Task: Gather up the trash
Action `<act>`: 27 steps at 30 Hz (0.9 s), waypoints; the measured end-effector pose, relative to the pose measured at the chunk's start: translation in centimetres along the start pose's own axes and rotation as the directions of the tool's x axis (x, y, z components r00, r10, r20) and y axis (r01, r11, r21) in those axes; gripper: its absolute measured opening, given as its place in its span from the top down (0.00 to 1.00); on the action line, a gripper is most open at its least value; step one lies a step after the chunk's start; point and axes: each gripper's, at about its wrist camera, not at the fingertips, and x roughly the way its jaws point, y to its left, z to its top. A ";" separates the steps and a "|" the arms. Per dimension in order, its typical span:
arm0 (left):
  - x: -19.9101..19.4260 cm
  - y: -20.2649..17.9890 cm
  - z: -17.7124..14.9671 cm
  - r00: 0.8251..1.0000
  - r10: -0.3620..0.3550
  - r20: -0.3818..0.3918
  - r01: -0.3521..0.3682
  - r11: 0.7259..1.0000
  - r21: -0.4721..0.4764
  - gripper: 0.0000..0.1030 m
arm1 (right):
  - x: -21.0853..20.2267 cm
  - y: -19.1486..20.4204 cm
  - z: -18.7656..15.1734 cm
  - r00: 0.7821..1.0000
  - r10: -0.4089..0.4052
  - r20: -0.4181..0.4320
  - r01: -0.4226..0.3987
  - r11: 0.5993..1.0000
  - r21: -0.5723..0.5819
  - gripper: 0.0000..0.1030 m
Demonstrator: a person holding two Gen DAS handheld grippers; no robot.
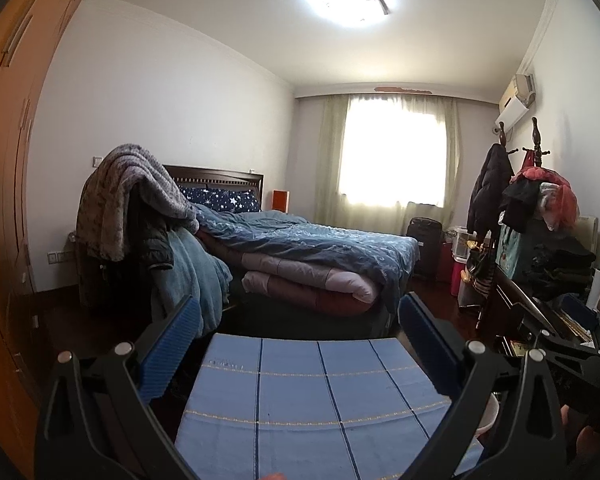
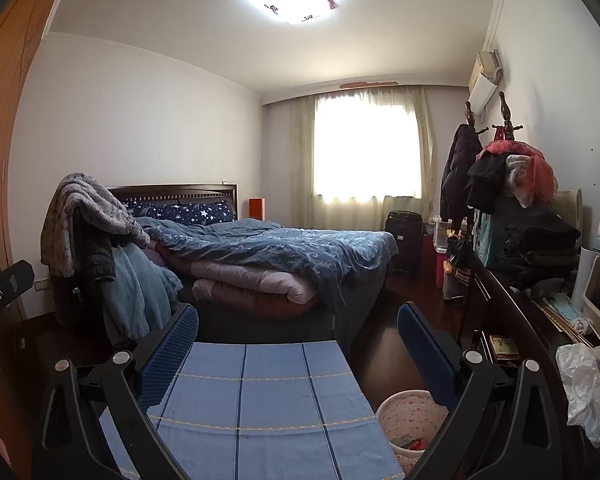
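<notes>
Woven blue cloth with dark stripes covers the surface [image 2: 260, 400]; a round speckled pink bin [image 2: 410, 416] (scraps inside) stands just beside it. Left claw [image 1: 300, 344] and right claw [image 2: 296, 344] gape wide, holding nothing; crinkled white plastic [image 2: 588, 384] lies right

Waste basket [image 2: 410, 420]: pale, round, pink-speckled wall, open top. Stands upright on the dark floor just right of the blue checked cloth, its near side hidden behind the right gripper's frame. Inside, low down, some scraps, one of them red (too small to tell what they are). In the left wrist view only a sliver of its pale rim [image 1: 489, 416] shows.

Crumpled plastic bag [image 2: 592, 388]: white, thin, translucent, with a faint bluish patch at its right side. Lies bunched and wrinkled on the dark worktop at the right edge of the right wrist view, above and to the right of the basket, apart from it.
</notes>
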 end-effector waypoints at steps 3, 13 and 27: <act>0.3 0.1 0.0 1.000 0.003 0.000 -0.003 1.000 -0.001 0.03 | 0.4 0.0 -0.1 1.000 -0.001 -0.006 0.001 1.000 -0.006 0.04; 1.3 -0.3 -0.4 1.000 -0.009 -0.009 0.009 1.000 0.014 0.03 | 1.0 0.0 -0.8 1.000 0.001 -0.023 -0.001 1.000 -0.012 0.04; 2.8 0.0 -0.9 1.000 0.001 -0.013 -0.001 1.000 0.008 0.03 | 2.4 0.2 -1.5 0.999 0.003 -0.054 -0.005 1.000 -0.029 0.04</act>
